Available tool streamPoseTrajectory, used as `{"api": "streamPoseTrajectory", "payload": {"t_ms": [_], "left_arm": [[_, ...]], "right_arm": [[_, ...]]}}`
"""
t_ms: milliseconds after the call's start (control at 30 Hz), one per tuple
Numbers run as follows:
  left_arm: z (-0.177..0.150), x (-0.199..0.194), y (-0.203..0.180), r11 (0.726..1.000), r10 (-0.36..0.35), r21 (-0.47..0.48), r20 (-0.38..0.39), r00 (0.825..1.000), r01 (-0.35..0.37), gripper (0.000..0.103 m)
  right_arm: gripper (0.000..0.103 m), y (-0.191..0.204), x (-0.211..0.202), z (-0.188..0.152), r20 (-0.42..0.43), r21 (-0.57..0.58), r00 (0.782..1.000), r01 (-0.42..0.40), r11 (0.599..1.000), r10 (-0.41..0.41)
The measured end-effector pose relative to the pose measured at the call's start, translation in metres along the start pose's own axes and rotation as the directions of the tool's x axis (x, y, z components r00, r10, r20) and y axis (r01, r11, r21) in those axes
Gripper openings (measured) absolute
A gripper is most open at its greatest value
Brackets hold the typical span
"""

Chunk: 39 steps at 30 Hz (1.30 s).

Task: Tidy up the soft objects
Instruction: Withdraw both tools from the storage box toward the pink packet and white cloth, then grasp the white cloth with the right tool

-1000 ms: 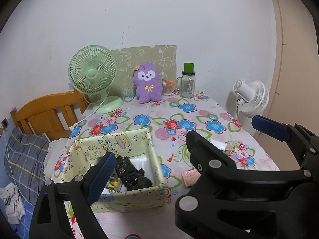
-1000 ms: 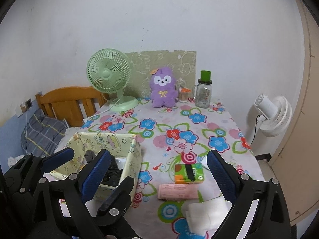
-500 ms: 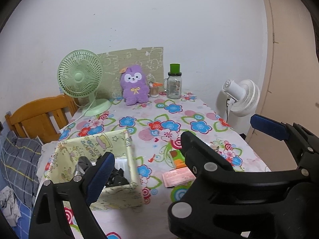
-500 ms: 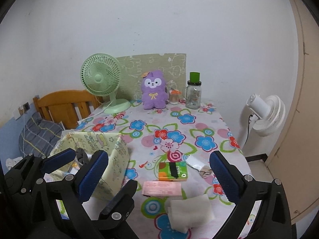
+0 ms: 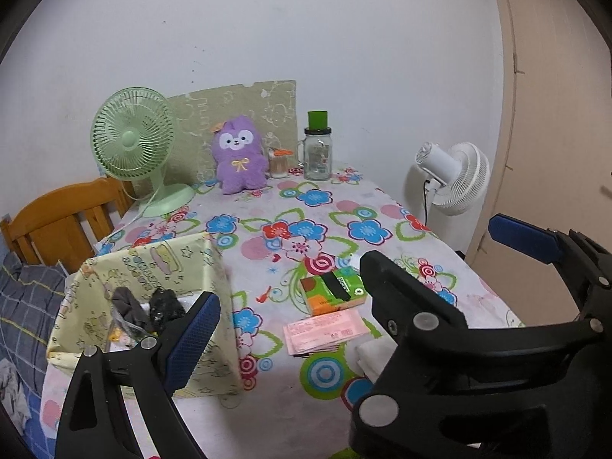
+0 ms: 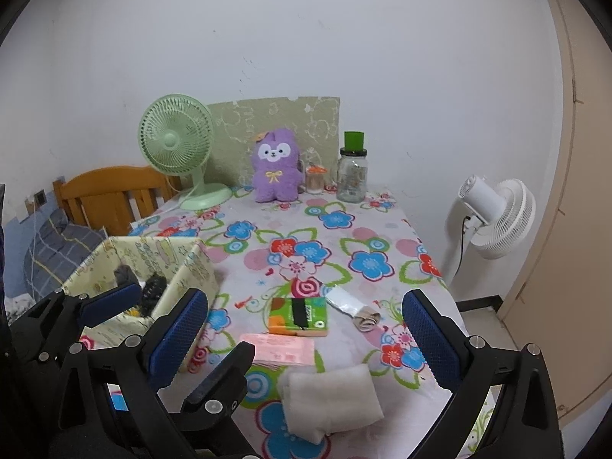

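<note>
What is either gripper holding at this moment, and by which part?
Nothing is held. The left gripper and the right gripper are both open with nothing between their fingers. The folded white cloth lies untouched on the table.

We see 2 wrist fisheyes above the near table edge, both facing the back wall, left view nearer the box [image 5: 153,267], sharing the floral tablecloth [image 6: 344,237].

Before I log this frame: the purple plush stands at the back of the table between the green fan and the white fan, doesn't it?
Not quite: the plush stands between the green fan and the jar. The white fan is on the floor beside the table, as the right wrist view shows.
</note>
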<state>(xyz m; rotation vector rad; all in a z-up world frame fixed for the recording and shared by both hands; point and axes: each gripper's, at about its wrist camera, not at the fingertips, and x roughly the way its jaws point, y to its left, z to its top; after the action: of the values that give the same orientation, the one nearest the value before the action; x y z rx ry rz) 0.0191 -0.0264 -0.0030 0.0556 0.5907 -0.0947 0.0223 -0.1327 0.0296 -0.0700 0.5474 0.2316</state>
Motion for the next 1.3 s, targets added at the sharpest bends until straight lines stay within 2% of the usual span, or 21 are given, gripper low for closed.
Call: {"api": "streamPoseTrajectory", "payload": {"t_ms": [333,433,867,1033,1300], "left_arm": [[-0.019,0.027,-0.009,0.998,-0.053,0.020,-0.028,0.998,0.054,0.096],[-0.025,0.036,-0.010,0.999,-0.040,0.020,-0.040,0.998,0.041,0.096],[-0.051,0.066,-0.012,0.998,-0.060,0.027,-0.104,0.993,0.063,0.096],[-0.061,0.075,-0.012,0.996,-0.073,0.036,-0.122,0.990,0.078,0.096],[-0.073,0.085,-0.009,0.997,-0.054,0.036,-0.158,0.986,0.061,0.096]], "right_arm": [[0.103,-0.010,0.019,-0.026,-0.016,0.010,1.000,0.016,1.000,-0.016],[0.103,-0.014,0.027,-0.033,-0.029,0.019,0.999,0.020,1.000,-0.019],[0.103,-0.019,0.057,-0.062,-0.119,0.038,0.993,0.005,0.999,0.000],[0.103,-0.019,0.069,-0.072,-0.158,0.039,0.987,0.004,0.999,0.002],[0.103,-0.023,0.087,-0.083,-0.224,0.050,0.975,0.001,0.999,0.011]]}}
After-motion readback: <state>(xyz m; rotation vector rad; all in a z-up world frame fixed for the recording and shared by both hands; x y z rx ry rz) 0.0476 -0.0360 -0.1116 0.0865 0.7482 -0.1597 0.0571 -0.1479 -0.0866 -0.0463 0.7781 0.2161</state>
